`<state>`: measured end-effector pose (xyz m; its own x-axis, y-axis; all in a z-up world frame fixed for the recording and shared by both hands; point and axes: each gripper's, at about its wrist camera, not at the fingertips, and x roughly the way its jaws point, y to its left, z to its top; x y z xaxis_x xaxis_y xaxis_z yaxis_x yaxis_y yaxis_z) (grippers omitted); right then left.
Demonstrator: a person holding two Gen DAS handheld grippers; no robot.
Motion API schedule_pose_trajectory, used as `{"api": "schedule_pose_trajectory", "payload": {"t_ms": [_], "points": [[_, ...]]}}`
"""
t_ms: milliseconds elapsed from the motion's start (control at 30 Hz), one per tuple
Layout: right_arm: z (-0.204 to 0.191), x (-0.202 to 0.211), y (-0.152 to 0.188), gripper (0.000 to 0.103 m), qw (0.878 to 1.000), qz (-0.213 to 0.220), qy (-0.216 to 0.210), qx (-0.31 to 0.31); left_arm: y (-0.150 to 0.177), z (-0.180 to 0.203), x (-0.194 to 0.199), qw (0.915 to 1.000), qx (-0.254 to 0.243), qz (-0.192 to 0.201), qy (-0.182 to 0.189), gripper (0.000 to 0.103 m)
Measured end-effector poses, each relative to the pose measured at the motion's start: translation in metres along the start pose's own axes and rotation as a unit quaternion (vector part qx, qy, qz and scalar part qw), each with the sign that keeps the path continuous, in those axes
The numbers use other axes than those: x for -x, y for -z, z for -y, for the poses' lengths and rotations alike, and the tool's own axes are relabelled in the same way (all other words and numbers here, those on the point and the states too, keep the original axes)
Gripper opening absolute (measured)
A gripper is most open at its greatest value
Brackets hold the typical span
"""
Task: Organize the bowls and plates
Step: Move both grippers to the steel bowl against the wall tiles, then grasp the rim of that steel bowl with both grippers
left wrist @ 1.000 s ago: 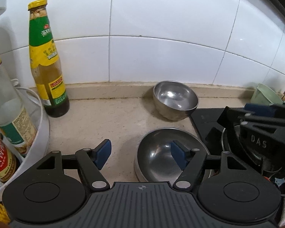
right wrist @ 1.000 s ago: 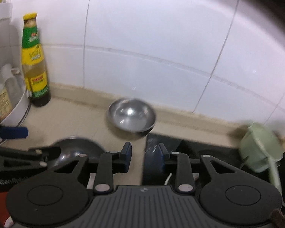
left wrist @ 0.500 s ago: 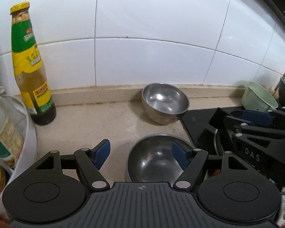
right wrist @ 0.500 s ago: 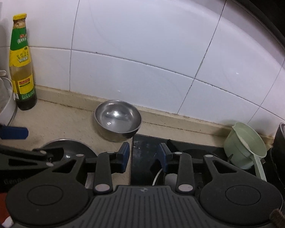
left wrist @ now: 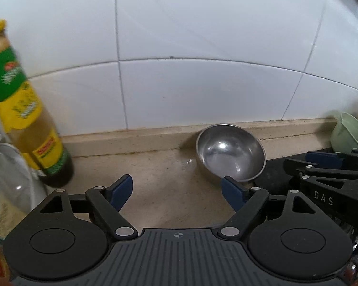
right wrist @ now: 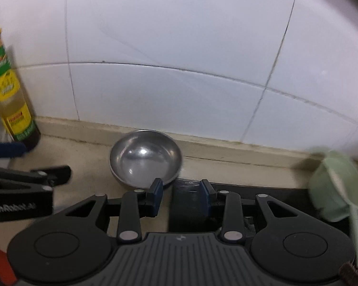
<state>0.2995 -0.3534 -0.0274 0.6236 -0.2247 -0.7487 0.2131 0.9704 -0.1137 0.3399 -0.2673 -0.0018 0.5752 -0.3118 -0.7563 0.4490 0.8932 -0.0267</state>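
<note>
A small steel bowl (left wrist: 230, 152) stands upright on the beige counter close to the wall ledge; the right wrist view has this same bowl (right wrist: 145, 158) just ahead. My left gripper (left wrist: 176, 188) hovers over bare counter to the bowl's left. Its jaws are opening, nothing lies between them, and its right fingertip overlaps the bowl's near rim in the picture. My right gripper (right wrist: 181, 188) has only a narrow gap between its blue pads and holds nothing. It hangs over the near right rim of the bowl and the stove edge. Each view catches the other gripper (left wrist: 307, 164) (right wrist: 35, 162) at its side.
A sauce bottle (left wrist: 28, 124) with a yellow cap stands at the left by the wall, next to a white rack (left wrist: 9, 166) of bottles. A black stove top (right wrist: 250, 193) lies on the right, with a pale green scoop (right wrist: 336, 186) on it. The tiled wall is close behind.
Both grippers have moved towards the wall and the small bowl. The larger steel bowl below the left gripper has dropped out of view. The left jaws have spread wider.
</note>
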Motion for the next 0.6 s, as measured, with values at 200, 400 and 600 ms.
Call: {"api": "schedule_pose_trajectory", "payload": {"t_ms": [200, 400, 600], "points": [[0.018, -0.04, -0.017, 0.03, 0.998, -0.03, -0.044, -0.024, -0.018, 0.011, -0.032, 0.9997, -0.018, -0.015, -0.011, 0.087], [0.032, -0.076, -0.025, 0.031, 0.995, -0.056, -0.065, -0.046, -0.02, 0.017, -0.068, 0.9985, -0.028, -0.046, -0.01, 0.086], [0.029, -0.101, -0.028, 0.03, 0.992, -0.078, -0.088, -0.049, -0.021, 0.014, -0.086, 0.9978, -0.024, -0.061, -0.009, 0.08]]}}
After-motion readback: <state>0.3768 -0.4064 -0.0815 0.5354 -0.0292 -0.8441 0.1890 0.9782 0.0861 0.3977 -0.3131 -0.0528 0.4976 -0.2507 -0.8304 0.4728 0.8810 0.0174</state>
